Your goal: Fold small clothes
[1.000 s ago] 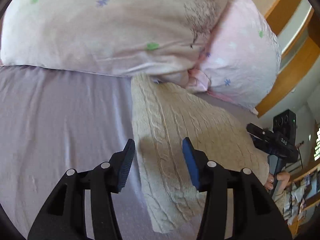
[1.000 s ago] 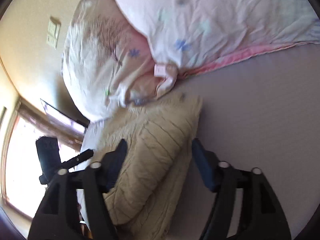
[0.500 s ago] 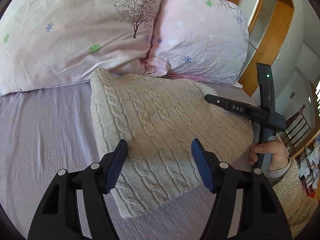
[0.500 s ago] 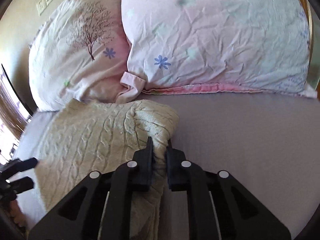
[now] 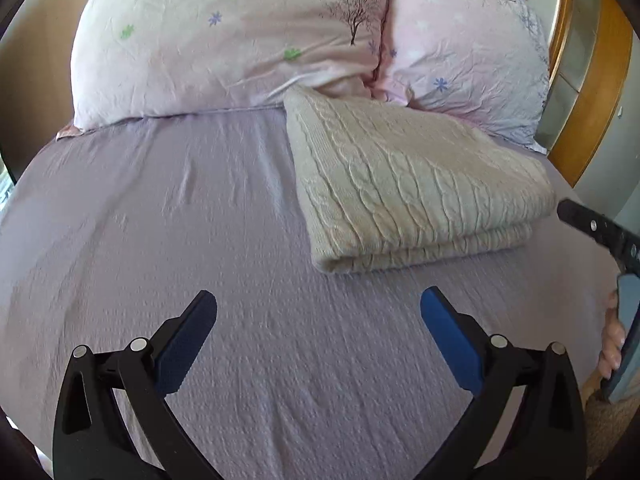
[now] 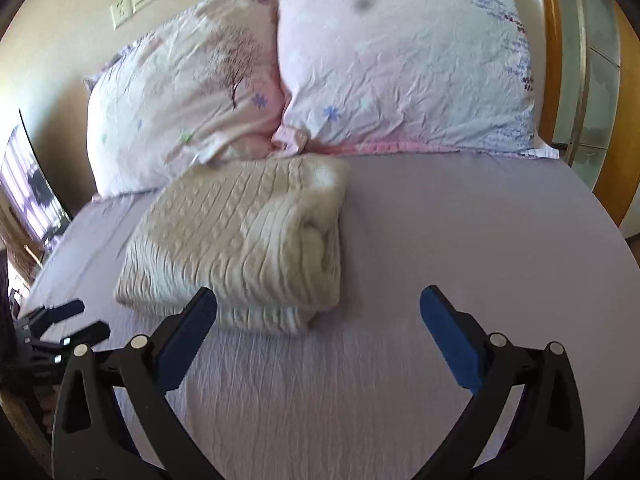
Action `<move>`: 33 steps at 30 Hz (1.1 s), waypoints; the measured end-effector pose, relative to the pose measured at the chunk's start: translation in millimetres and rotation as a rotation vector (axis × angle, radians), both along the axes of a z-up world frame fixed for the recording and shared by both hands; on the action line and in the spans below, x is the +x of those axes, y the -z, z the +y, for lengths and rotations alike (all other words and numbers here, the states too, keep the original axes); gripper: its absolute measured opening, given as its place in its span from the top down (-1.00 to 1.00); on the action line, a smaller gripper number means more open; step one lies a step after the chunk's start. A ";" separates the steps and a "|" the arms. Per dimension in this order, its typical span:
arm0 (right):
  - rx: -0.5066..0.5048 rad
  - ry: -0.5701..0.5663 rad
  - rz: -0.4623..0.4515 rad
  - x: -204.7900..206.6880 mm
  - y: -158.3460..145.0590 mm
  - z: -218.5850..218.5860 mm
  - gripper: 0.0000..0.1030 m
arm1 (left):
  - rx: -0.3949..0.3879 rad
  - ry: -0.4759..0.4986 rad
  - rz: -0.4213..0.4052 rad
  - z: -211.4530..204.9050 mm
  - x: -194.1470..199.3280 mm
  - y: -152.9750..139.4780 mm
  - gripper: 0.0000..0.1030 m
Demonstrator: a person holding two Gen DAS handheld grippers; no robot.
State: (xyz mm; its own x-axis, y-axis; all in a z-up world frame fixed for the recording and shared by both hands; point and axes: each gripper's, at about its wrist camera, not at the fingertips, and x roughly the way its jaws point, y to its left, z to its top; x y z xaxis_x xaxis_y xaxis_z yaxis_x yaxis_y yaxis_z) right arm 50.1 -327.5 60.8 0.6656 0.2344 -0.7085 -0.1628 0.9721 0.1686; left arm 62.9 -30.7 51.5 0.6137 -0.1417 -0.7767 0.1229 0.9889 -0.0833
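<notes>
Ahead of both wide-open, empty grippers, left gripper (image 5: 318, 312) and right gripper (image 6: 318, 312), lay the folded sweater (image 5: 416, 192); any tidying probably needed gentle edge-squaring.

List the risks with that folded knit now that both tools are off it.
1. The folded cream sweater lies against the pillows; a sliding pillow may nudge the fold open.
2. Its thick stacked layers, seen at the near edge, may spring apart.
3. The open right tool hangs near the edge and may snag the knit.
</notes>
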 end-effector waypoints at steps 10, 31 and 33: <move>-0.179 -0.034 0.106 -4.1 37.4 54.9 -0.96 | 0.050 -0.059 0.048 -11.5 11.6 23.4 -0.97; -0.177 -0.087 0.161 -2.7 47.1 60.4 -0.96 | 0.114 -0.042 0.036 -16.0 10.5 26.7 -0.97; -0.177 -0.086 0.161 -2.8 47.0 60.6 -0.96 | 0.114 -0.040 0.036 -16.5 10.4 26.4 -0.97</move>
State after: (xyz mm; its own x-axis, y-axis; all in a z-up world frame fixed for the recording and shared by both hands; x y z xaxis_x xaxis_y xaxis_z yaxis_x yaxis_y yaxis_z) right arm 47.4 -266.9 13.7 0.5236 0.1483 -0.8390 -0.2311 0.9725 0.0277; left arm 73.3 -47.2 25.0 0.5885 -0.0269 -0.8080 0.0820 0.9963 0.0266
